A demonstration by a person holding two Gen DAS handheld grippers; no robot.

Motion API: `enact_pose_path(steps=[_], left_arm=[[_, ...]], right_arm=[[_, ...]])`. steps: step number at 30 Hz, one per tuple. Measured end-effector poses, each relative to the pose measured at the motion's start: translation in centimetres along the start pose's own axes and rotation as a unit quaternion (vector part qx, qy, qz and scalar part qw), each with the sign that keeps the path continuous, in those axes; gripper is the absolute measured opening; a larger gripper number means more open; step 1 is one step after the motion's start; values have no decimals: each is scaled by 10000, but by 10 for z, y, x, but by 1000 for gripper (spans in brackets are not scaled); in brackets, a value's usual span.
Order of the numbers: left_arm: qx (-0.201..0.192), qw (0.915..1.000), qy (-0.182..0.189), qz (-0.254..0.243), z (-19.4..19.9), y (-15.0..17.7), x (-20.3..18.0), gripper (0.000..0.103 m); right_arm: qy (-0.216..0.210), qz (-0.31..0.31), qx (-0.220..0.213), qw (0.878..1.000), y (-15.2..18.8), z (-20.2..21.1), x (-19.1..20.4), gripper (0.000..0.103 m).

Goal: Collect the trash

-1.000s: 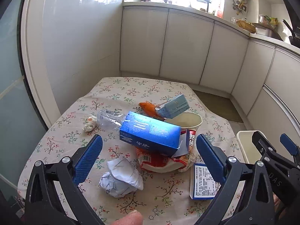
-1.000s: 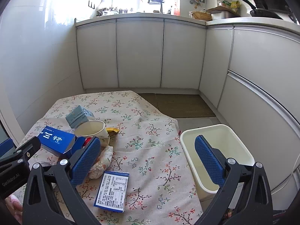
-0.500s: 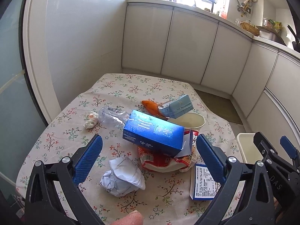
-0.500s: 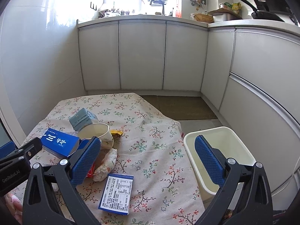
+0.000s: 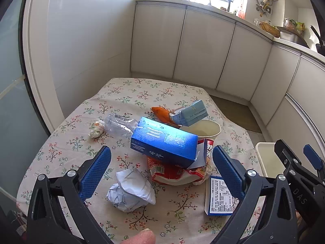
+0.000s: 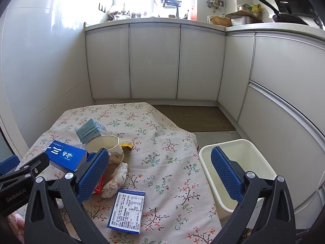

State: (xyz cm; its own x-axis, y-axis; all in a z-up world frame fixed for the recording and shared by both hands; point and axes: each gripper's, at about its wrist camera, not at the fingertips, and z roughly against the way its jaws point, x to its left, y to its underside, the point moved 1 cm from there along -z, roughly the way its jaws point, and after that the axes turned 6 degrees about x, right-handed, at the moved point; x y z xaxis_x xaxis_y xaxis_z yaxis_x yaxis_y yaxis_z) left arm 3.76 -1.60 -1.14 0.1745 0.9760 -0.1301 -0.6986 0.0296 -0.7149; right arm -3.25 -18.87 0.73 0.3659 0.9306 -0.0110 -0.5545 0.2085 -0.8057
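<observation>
Left gripper (image 5: 161,163) hovers wide apart and empty over the flowered counter (image 5: 126,93), above a crumpled paper ball (image 5: 131,191). Right gripper (image 6: 159,167) hangs spread and empty too, one finger over the white bin (image 6: 243,158) beside the counter. Trash sits heaped mid-counter: a blue box (image 5: 162,142) atop a red wrapper (image 5: 172,172), a paper cup (image 5: 203,129), a crushed bottle (image 5: 119,123), a flat label-side carton (image 6: 127,210).
</observation>
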Motion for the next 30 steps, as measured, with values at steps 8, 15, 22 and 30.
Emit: enact_pose_path(steps=[8,15,22,30], left_arm=[[28,10000,13,14,-1,0,0,96],[63,10000,6,33,-2,1,0,96],[89,10000,0,39,-3,1,-1,96],[109,9999,-7,49,-4,2,-1,96]], right_arm=[[-3,16,11,10000,0,-1,2,98],[1,21,23,10000,-1,-2,2,98],[-3,21,37,10000,2,-3,4,98],[-7,17,35,10000,2,-3,4,98]])
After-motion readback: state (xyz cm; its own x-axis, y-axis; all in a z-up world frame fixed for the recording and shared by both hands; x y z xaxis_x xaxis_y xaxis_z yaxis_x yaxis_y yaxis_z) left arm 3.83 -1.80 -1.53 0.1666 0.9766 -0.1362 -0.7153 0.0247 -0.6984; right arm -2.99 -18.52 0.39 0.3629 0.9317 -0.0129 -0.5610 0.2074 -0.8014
